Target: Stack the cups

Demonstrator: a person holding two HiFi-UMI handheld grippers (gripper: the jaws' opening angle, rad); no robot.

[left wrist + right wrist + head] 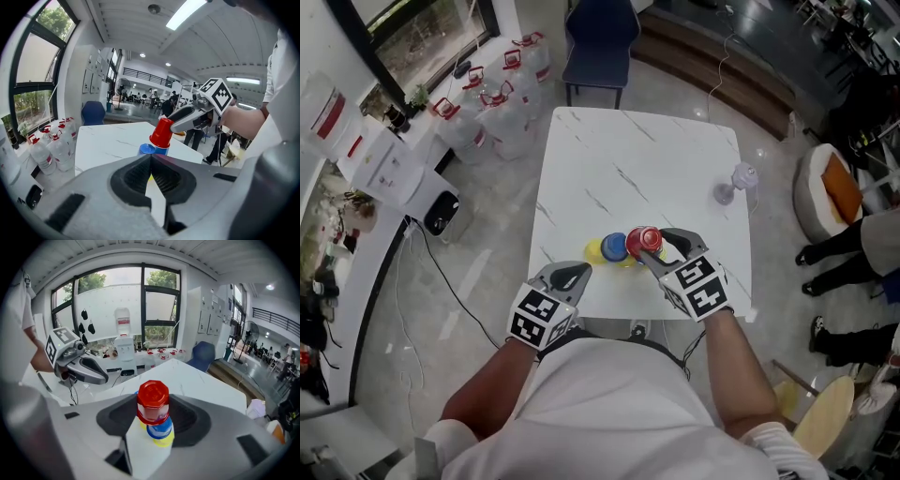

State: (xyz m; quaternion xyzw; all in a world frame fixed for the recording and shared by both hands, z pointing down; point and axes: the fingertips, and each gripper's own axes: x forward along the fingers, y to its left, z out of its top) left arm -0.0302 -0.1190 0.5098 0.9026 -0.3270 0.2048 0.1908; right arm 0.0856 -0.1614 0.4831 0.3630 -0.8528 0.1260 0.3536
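Two grippers work at the table's (637,159) near edge. Your left gripper (572,274) is clenched on nothing, its jaws pressed together, just off that edge. Your right gripper (661,246) grasps the red cup (643,240), mouth down and tilted, just over the blue cup (614,246); whether the two cups touch cannot be told. The blue cup stands on the marble top with the yellow cup (594,251) just beside it, on its left. Farther off, near the right edge, lies a clear object (734,183). Beyond the table stands a chair (600,42), with bottles (502,103) on the floor to its left.
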